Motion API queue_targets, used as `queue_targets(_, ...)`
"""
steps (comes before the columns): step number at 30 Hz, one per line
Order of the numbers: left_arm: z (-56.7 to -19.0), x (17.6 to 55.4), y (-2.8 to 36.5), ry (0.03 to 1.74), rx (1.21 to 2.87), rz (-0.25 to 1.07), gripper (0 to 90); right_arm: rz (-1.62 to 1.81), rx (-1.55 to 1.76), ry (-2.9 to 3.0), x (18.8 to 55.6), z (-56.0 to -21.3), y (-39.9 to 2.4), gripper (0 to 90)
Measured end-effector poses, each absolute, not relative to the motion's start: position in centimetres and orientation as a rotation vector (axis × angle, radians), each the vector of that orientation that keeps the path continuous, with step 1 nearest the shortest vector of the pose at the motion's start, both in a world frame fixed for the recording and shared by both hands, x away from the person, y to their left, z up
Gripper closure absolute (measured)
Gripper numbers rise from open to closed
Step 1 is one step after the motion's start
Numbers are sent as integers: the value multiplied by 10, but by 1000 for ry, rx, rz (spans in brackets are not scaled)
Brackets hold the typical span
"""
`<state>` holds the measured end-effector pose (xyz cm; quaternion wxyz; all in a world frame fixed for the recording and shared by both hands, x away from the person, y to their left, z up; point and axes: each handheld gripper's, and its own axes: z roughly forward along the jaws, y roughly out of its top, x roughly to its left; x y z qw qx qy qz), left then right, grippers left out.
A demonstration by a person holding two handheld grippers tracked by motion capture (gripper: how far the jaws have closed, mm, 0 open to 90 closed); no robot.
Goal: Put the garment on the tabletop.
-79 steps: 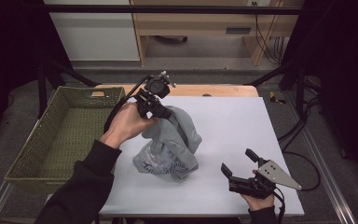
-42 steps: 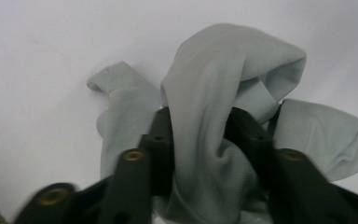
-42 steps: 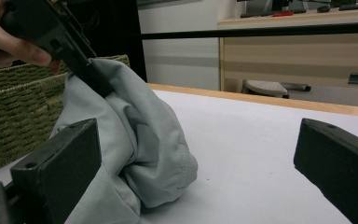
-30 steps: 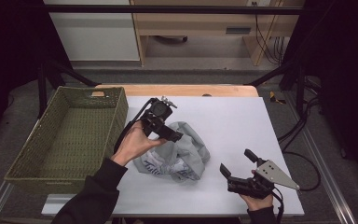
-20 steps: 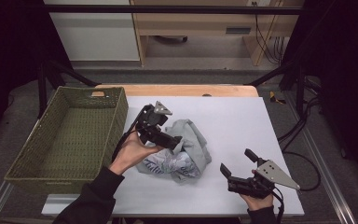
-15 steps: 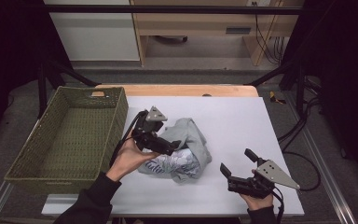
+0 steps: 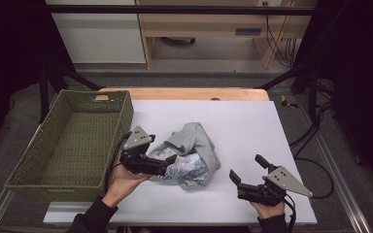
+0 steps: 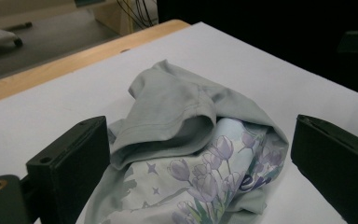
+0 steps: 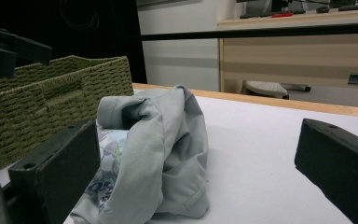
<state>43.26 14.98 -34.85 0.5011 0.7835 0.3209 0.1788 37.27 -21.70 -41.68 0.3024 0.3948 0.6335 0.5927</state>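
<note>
Woven green wicker makes up the basket (image 7: 68,141) at the left of the table (image 7: 252,121), and it holds nothing that we can see. Just right of its near corner we hold the left gripper (image 7: 167,167) low over the tabletop, its jaws spread wide and pointing right at the crumpled shirt (image 7: 190,155). In the left gripper view the two black jaws stand well apart on either side of the bundle, clamped on nothing, with the grey fold and the tulip print lying between them.

The shirt sits near the middle of the table, a little left of centre and close to the basket's right wall, heaped in loose folds.

Further right, near the front edge, we rest the right gripper (image 7: 246,180), its jaws also apart and empty, aimed left toward the shirt and well clear of it.

We judge the main risk to be a poor bite. If we close the left jaws on the top fold alone, the rest may unroll and drag as we lift, catching on the basket rim or hanging over its wall. If we push forward too low, the jaws could shove the heap to the right instead of enclosing it. A thin pinch of slack cloth could also slip free partway to the basket.
</note>
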Motion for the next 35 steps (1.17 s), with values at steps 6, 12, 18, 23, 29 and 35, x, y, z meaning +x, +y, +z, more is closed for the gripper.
queue_targets(6, -353, 415, 170, 764, 1825, 450, 47, 1580, 1064, 1681, 371, -416, -216, 3)
queue_targets(12, -359, 400, 184, 757, 1789, 486, 49, 1580, 1053, 1685, 372, -416, -216, 3)
queue_targets(18, -365, 394, 196, 780, 1764, 491, 47, 1580, 1042, 1678, 371, -415, -218, 2)
queue_targets(23, -370, 392, 209, 806, 1723, 480, 41, 1580, 1049, 1684, 370, -415, -218, 2)
queue_targets(29, -375, 390, 222, 830, 1687, 505, 40, 1580, 1047, 1691, 370, -416, -218, 2)
queue_targets(35, -377, 392, 227, 849, 1678, 501, 40, 1583, 1048, 1688, 369, -415, -219, 2)
